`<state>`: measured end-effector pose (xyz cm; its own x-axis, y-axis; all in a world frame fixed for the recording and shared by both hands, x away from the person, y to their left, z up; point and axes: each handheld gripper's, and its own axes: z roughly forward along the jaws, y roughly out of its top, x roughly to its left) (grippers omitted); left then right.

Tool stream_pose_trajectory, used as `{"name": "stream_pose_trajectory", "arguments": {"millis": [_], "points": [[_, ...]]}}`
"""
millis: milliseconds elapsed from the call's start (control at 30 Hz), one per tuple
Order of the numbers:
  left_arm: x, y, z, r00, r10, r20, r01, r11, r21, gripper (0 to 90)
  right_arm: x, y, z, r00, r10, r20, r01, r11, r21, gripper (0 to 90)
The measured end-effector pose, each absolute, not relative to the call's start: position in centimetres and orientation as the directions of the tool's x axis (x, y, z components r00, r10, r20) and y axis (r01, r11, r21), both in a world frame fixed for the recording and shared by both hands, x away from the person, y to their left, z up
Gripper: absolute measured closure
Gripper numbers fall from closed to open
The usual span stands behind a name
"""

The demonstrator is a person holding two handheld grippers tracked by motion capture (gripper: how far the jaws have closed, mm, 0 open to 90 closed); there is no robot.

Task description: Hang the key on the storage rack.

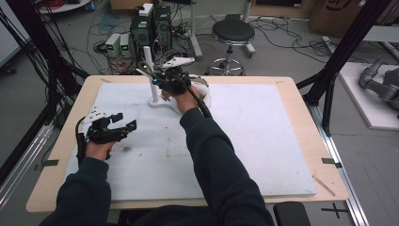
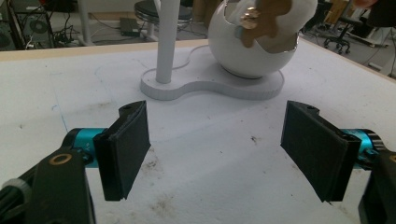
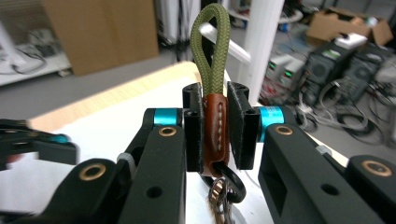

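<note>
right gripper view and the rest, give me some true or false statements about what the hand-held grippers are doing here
1. The right hand-held gripper is shut on a keychain strap with an olive cord loop. True.
2. The left hand-held gripper is clamped on the white post. False: its jaws are wide apart with nothing between them, short of the stand.
3. A white round bowl sits on the same flat white base as the post. True.
4. The left hand-held gripper is raised above the bowl. False: it is low over the white mat, on the left side.
</note>
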<state>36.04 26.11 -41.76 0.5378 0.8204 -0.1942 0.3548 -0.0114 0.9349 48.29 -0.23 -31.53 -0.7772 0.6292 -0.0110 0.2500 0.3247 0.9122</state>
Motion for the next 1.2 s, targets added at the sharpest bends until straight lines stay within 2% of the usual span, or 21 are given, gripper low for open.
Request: {"name": "stream_pose_trajectory", "arguments": {"millis": [233,267,333,500,600,733,1000,1200], "points": [[36.1,26.1,-41.8,0.54,0.819,-0.195,0.352,-0.009,0.936,23.6,49.0,0.1,-32.8,-0.746,0.666,0.017,0.318,0.334,0.888,76.7],[36.0,26.2,-41.7,0.543,0.817,-0.194,0.352,-0.011,0.936,23.6,49.0,0.0,-32.8,-0.751,0.66,0.033,0.326,0.326,0.887,74.8],[36.0,26.2,-41.7,0.543,0.817,-0.194,0.35,-0.01,0.937,23.6,48.8,-0.2,-32.7,-0.755,0.654,0.047,0.322,0.307,0.896,65.2],[36.0,26.1,-41.7,0.543,0.817,-0.193,0.347,-0.009,0.938,23.6,47.9,-1.8,-32.1,-0.752,0.659,0.011,0.29,0.316,0.903,52.7],[36.0,26.1,-41.7,0.546,0.814,-0.198,0.35,-0.006,0.937,23.6,47.7,-3.8,-31.8,-0.749,0.663,0.0,0.293,0.33,0.897,44.6],[36.0,26.0,-41.7,0.549,0.811,-0.203,0.349,-0.001,0.937,23.6,47.1,-7.4,-32.1,-0.741,0.669,-0.056,0.242,0.344,0.907,37.8],[36.0,25.7,-41.7,0.571,0.794,-0.209,0.337,0.005,0.941,20.5,44.6,-15.2,-33.4,-0.706,0.705,-0.068,0.266,0.352,0.898,24.3],[36.0,24.8,-41.8,0.592,0.785,-0.181,0.332,-0.033,0.943,18.2,41.3,-20.5,-35.0,-0.685,0.722,-0.099,0.267,0.375,0.888,21.6]]}}
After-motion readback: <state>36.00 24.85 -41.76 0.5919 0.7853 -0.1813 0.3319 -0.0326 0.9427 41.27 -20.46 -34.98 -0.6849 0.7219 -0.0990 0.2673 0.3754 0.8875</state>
